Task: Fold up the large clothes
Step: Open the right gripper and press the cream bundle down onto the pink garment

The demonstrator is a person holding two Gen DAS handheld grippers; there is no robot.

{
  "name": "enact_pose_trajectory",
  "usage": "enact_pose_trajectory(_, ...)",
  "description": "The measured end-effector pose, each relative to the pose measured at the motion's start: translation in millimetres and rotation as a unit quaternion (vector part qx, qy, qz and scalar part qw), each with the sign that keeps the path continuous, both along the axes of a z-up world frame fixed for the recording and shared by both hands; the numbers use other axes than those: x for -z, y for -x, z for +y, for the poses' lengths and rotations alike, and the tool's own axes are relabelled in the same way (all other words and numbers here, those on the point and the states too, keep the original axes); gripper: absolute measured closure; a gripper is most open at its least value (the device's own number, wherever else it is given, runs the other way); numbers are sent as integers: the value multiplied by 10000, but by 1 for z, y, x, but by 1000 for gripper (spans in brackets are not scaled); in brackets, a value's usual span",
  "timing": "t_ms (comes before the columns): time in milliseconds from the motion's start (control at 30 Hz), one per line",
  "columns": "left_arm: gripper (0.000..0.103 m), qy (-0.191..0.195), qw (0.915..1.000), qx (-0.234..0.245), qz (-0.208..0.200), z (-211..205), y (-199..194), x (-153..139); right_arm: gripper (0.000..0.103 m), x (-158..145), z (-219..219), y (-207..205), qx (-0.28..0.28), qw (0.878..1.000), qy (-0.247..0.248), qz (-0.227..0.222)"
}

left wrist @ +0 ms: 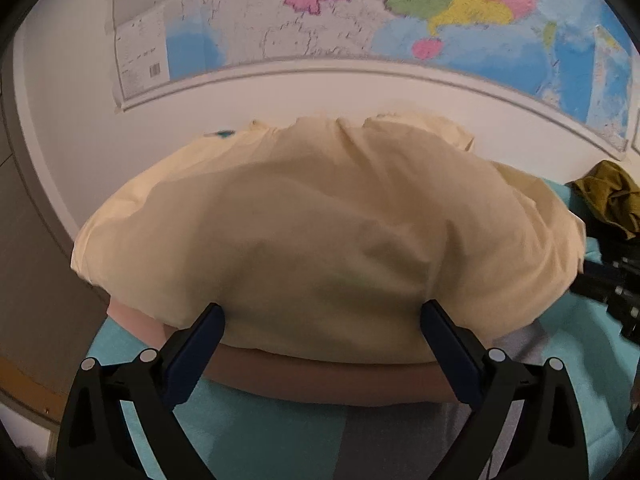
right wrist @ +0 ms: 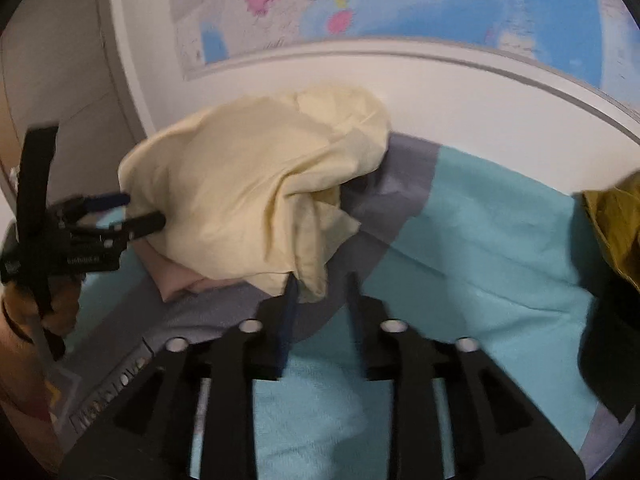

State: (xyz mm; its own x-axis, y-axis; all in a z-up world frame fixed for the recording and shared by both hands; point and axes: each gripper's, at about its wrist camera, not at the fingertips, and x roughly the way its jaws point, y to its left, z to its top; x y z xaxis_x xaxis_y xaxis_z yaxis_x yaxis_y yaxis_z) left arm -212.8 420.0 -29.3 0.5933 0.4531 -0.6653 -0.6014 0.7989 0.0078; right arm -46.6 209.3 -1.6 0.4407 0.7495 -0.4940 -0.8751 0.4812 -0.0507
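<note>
Both tools gape empty beside the cream garment (left wrist: 320, 232); only the right view shows its pink underlayer (right wrist: 176, 276).

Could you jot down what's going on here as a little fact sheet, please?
garment: pale yellow cloth, bunched, lying over a pink cloth
surface: teal and grey bedcover
left tool: open, at the yellow cloth's edge
right tool: open, a corner of the cloth between its fingers
aside: olive garment
wall: coloured map
</note>
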Motion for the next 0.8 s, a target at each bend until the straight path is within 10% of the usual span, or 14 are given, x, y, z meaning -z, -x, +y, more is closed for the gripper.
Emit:
enact_pose_trajectory(200, 8, -93, 9993, -54, -367, 19, 8, -21, 69, -37, 19, 21, -592, 9966, -496, -285)
enact_pose_trajectory(367, 8, 164, 9994, -168, -262, 50, 5, -19, 66, 0, 73, 3, -1007, 9925, 265, 640)
enact_pose_trajectory(533, 8, -15, 9996, -248, -149, 69, 16, -20, 59, 18, 81, 15, -1108, 9895, 775, 504)
enact_pose_trajectory(800, 8, 140, 9957, -882, -242, 131, 41, -27, 59, -30, 86, -3, -882, 9947, -74, 513)
